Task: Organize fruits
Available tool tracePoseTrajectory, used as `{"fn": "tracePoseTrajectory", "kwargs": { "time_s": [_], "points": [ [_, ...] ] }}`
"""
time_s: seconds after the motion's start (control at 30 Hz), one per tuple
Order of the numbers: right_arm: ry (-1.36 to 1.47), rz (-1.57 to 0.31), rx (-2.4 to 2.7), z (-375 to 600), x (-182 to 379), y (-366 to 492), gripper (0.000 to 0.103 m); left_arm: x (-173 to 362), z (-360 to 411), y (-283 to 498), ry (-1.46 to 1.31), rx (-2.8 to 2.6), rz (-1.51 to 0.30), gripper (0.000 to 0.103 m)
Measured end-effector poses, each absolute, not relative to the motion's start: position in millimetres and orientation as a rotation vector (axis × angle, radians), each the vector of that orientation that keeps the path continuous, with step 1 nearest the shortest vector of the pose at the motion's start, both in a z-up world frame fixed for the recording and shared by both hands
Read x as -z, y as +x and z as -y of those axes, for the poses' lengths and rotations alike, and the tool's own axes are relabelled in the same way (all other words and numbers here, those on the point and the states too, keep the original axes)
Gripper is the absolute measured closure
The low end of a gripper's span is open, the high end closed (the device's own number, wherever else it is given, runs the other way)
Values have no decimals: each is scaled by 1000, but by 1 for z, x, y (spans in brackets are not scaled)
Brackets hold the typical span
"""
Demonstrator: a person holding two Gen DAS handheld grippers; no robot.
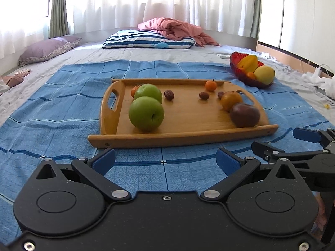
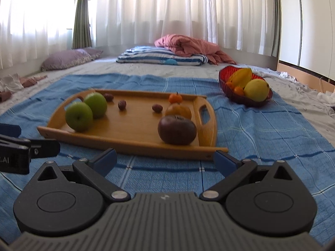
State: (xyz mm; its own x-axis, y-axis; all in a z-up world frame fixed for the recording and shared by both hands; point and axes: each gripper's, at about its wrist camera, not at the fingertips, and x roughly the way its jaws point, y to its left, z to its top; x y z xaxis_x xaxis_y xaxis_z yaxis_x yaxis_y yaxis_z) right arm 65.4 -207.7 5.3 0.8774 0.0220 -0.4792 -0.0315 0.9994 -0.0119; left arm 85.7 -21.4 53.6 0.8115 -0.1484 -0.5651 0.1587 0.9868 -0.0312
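Fruits laid on wooden tray [image 1: 108,104] atop blue cloth [image 1: 52,115] on bed. Left gripper [image 1: 165,161] and right gripper [image 2: 165,160] held wide open, empty. Partial lettering ".AI" seen on left gripper.

A tray [image 1: 182,135] lies on a cloth [image 1: 52,115] spread over the bed [image 1: 94,51]. On the tray, two apples [image 1: 146,113] sit at 9 o'clock, touching; two larger fruits [image 1: 244,115] touch at 3 o'clock, and a small citrus [image 1: 210,85] sits at 1 o'clock. A bowl [image 1: 249,79] of fruit stands off the tray at 2 o'clock. Pillows [image 1: 146,38] lie behind.
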Motion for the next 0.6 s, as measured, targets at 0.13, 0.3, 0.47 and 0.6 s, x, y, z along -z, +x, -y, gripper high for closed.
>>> {"fn": "tracePoseTrajectory", "kwargs": {
  "time_s": [0.13,0.3,0.47,0.6],
  "points": [
    [-17,-539,-12,207,10,79,0,-37,24,101,19,155,-629,0],
    [17,-584,5,208,22,96,0,-21,26,117,13,136,-655,0],
    [60,-635,10,212,30,110,0,-9,26,128,11,128,-668,0],
    [62,-672,14,213,36,119,0,-1,24,136,11,116,-684,0]
  ]
}}
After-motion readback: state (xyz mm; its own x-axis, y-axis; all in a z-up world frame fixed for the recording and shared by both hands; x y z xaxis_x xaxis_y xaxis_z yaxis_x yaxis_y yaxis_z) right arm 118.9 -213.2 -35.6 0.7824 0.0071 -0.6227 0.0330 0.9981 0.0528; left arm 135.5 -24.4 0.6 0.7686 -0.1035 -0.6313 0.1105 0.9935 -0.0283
